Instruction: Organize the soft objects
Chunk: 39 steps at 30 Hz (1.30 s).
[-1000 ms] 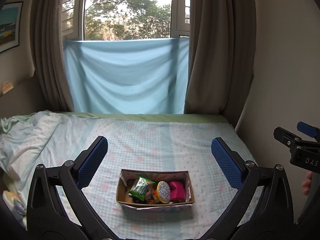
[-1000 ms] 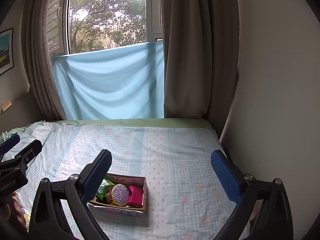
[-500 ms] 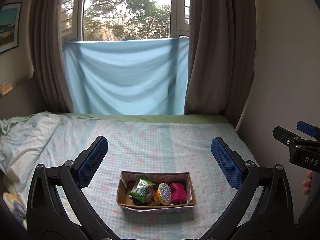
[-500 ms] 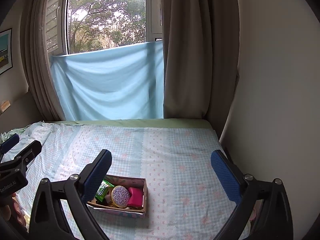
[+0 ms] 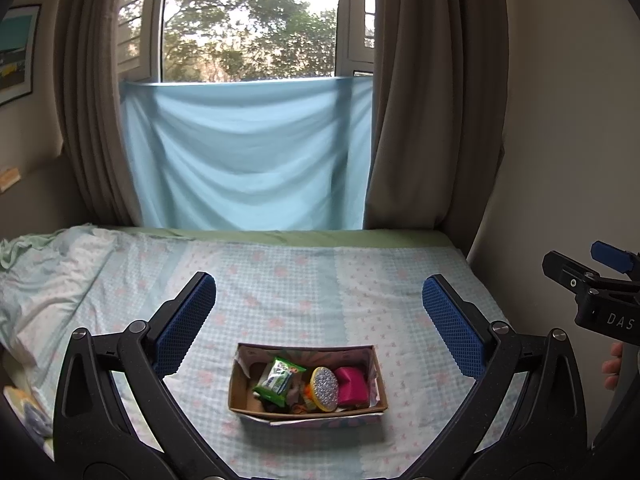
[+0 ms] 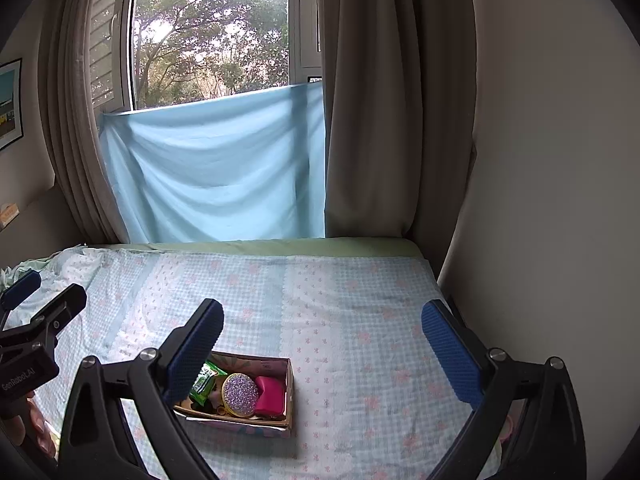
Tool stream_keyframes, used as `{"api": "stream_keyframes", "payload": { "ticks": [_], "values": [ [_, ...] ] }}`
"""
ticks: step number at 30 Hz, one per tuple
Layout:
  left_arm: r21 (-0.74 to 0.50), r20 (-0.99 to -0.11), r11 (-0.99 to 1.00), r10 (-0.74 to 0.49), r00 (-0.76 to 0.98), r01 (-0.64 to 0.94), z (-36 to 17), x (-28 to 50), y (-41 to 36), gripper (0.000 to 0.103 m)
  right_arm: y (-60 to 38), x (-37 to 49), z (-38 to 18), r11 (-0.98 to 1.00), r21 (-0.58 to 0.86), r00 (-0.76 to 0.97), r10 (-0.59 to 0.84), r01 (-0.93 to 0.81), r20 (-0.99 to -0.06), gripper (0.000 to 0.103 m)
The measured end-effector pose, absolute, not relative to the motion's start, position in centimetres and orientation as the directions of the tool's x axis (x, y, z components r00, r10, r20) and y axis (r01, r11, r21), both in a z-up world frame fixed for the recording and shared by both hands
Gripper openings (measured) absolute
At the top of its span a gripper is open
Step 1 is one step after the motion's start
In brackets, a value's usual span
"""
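A small cardboard box sits on the checked bedsheet. It holds a green packet, a round glittery piece, a pink soft block and other small items. The box also shows in the right wrist view with the green packet, glittery piece and pink block. My left gripper is open and empty, raised above and behind the box. My right gripper is open and empty, to the right of the box.
The bed runs to a window wall with brown curtains and a hanging blue cloth. A wall borders the bed's right edge. Rumpled bedding lies at the left. The right gripper's body shows at the left view's right edge.
Both cameras have drifted slightly; the box sits a little lower in the left wrist view. Both grippers stay open and empty.
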<state>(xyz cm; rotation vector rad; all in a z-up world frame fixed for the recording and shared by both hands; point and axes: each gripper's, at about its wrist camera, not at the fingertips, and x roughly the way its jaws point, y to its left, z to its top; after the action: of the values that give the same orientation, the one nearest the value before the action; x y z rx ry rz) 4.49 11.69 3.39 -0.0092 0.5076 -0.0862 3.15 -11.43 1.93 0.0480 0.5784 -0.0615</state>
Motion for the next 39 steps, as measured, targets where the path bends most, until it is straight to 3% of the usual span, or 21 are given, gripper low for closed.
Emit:
{"api": "stream_keyframes", "payload": {
  "ticks": [29,39],
  "values": [
    [-0.039,-0.469,0.995,-0.098,0.878,0.09,3.37,4.21,11.64,0.103,-11.12,3.31,2.31,0.997,0.026,0.841,-0.052,0.078,-0.539,0.099],
    [-0.017,-0.451,0.999,-0.043,0.892,0.04,3.19,4.12,11.33,0.103,-11.27,3.15,2.35,0.996,0.026,0.84,-0.062,0.09,-0.538,0.099]
  ]
}}
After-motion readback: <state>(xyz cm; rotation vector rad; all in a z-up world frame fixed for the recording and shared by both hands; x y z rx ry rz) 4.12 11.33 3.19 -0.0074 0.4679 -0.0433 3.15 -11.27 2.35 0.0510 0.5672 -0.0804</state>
